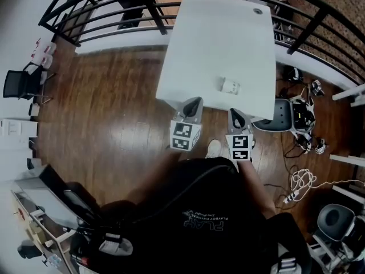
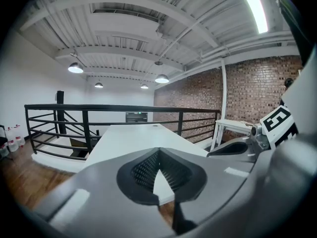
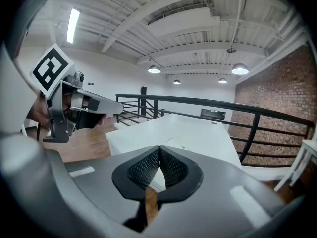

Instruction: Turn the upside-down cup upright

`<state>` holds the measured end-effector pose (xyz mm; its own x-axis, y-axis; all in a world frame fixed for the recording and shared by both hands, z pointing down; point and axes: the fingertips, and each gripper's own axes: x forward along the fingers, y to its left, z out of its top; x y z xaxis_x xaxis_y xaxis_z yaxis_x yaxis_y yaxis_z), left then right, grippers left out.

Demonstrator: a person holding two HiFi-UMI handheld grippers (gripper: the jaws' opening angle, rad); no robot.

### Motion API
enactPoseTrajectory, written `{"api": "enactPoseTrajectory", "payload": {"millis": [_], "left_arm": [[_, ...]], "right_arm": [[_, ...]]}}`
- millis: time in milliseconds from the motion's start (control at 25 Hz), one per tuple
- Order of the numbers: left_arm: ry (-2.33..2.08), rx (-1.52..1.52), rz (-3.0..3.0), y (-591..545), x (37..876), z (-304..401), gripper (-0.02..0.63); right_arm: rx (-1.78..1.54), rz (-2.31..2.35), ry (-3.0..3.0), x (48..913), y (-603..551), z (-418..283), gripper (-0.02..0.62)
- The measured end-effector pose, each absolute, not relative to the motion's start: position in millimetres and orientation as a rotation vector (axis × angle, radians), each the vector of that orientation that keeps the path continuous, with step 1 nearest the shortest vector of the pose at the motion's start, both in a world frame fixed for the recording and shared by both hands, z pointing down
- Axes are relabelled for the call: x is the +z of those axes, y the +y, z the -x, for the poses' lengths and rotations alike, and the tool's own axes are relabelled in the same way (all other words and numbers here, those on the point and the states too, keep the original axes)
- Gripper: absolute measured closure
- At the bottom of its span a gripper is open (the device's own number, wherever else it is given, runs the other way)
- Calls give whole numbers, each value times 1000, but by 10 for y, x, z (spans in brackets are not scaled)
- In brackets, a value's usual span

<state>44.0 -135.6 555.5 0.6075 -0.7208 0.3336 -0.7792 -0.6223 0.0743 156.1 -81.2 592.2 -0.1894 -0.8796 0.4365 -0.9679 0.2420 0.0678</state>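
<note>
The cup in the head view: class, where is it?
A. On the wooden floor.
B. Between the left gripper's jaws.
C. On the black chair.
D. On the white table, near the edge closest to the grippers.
D: the cup rests on the white table, just beyond the right gripper, whose jaws are shut on nothing.

White cup (image 1: 231,85) is blending into the white bench (image 1: 211,33) above brown wooden floor (image 1: 108,101); grey left gripper (image 1: 196,100) and right gripper (image 1: 234,112) are showing black-and-white squares.
</note>
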Motion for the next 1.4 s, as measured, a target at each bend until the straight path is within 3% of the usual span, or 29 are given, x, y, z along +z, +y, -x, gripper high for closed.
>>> {"api": "enactPoseTrajectory", "payload": {"millis": [800,1400], "left_arm": [[-1240,351,-2601,-1892,5536,-386,606],[-1278,336,-2572,-2040,5597,-192,606]], "right_arm": [[291,-1496,-2007,6208,-1147,-1656,577],[-48,-1058,-1761,6462,-1480,-1693,460]]}}
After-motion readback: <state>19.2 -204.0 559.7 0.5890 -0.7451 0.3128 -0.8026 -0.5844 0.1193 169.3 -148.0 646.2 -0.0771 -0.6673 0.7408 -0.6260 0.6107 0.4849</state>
